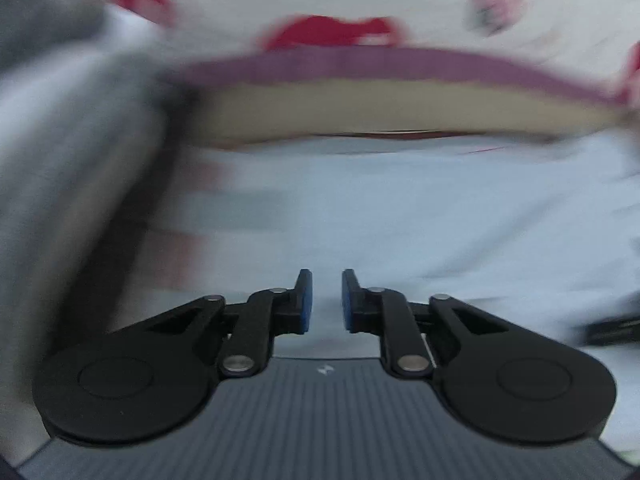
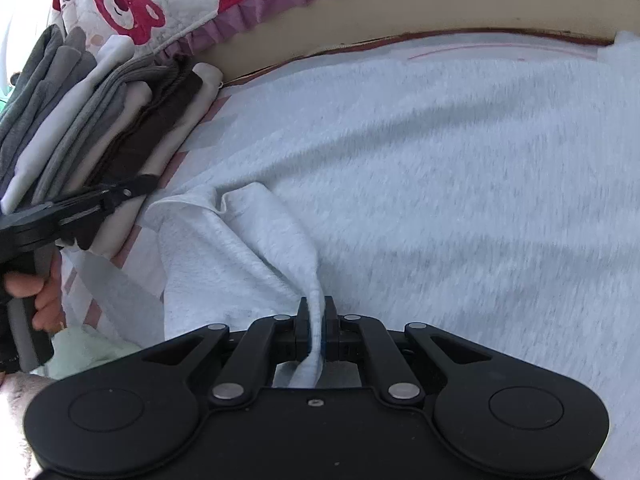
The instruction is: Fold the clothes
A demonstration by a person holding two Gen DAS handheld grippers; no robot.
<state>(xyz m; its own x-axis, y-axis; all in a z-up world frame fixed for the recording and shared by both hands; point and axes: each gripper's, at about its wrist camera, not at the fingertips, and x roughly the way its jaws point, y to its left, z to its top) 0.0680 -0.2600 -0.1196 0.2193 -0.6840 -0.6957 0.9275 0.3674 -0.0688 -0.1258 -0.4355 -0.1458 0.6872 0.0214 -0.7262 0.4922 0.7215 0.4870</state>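
A pale sheet with pink and grey stripes [image 2: 224, 118] covers the work surface. Along its far edge runs a tan foam mattress edge [image 2: 440, 4], topped by a white quilted cover printed with red bears [image 2: 132, 4] and trimmed in a purple frill [image 2: 256, 8]. No more of the room shows in either view.

Spread across most of the sheet lies the pale blue-white fleecy garment [image 2: 440, 180]. Its near left corner is folded back on itself, showing a flatter inner side, and a gathered ridge of cloth runs from that fold down into the right gripper [image 2: 316, 332]. That gripper's black fingers with blue pads are pressed together on the ridge, holding the fleecy garment.

To the left, beside the garment, stands a stack of folded grey, white and brown clothes [image 2: 100, 120]. In front of it, the right wrist view shows the left gripper [image 2: 138, 188] from the side, with a person's hand [image 2: 40, 292] wrapped around its handle.

The left wrist view is heavily motion-blurred. There the left gripper [image 1: 327, 300] holds nothing: a narrow gap separates its blue pads, and the pale garment [image 1: 440, 220] is seen beyond them.
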